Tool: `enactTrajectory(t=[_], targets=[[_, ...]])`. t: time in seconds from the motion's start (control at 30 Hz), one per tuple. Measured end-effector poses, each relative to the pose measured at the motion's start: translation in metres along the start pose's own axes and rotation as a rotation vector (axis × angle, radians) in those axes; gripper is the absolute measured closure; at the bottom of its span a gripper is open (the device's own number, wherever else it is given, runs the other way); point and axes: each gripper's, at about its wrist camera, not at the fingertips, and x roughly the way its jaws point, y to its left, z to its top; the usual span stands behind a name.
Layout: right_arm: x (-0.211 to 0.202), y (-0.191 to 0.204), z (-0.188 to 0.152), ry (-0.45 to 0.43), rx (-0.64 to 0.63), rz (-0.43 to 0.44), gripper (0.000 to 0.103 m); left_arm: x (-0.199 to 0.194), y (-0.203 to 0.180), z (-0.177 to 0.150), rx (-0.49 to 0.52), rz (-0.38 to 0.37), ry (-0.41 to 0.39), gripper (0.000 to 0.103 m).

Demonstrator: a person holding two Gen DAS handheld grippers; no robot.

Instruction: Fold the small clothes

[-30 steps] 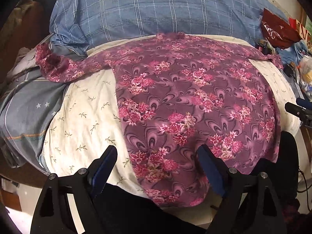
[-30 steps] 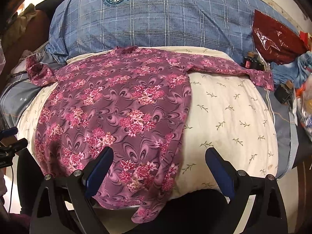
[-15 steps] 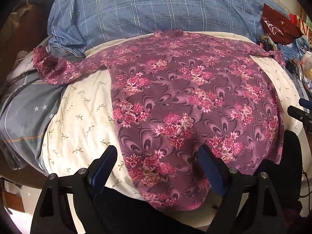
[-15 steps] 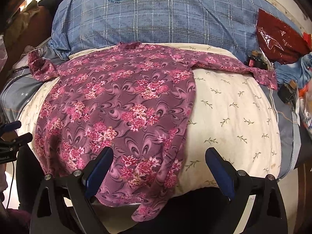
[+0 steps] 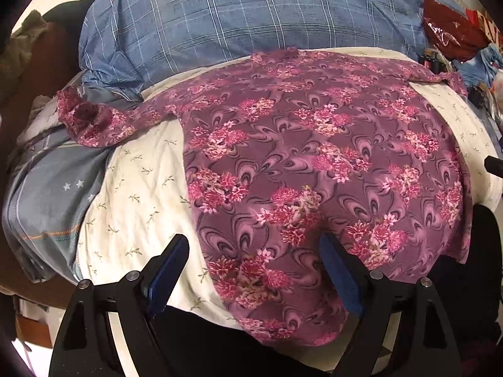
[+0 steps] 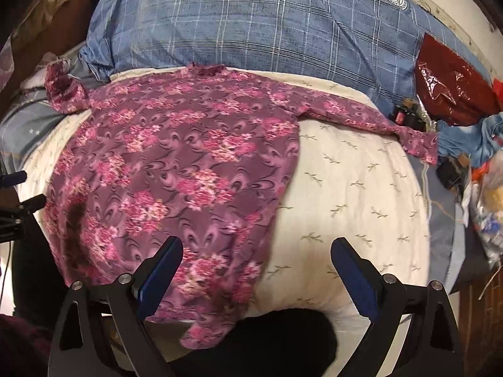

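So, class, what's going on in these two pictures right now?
A person is holding two grippers over a purple floral top spread flat on a cream sheet, sleeves out to both sides. The left gripper and right gripper both hang open near the hem, gripping nothing. No fold has been made yet. A blue checked pillow lies behind.

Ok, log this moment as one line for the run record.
stage: before first fold | floral top: spread flat on cream sheet | left gripper: open, empty | right gripper: open, empty
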Motion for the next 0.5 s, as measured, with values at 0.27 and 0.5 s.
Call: enactTrajectory(t=[0.27, 0.5], targets=[[0.007, 0.004, 0.0, 0.012, 0.041, 0.039, 0.007, -0.002, 0.006, -0.004, 0.006, -0.007, -0.002, 0.018], [0.002, 0.016, 0.0, -0.003, 0.002, 0.026, 0.007, -0.017, 0.014, -0.019, 0.017, 0.001, -0.03, 0.018]])
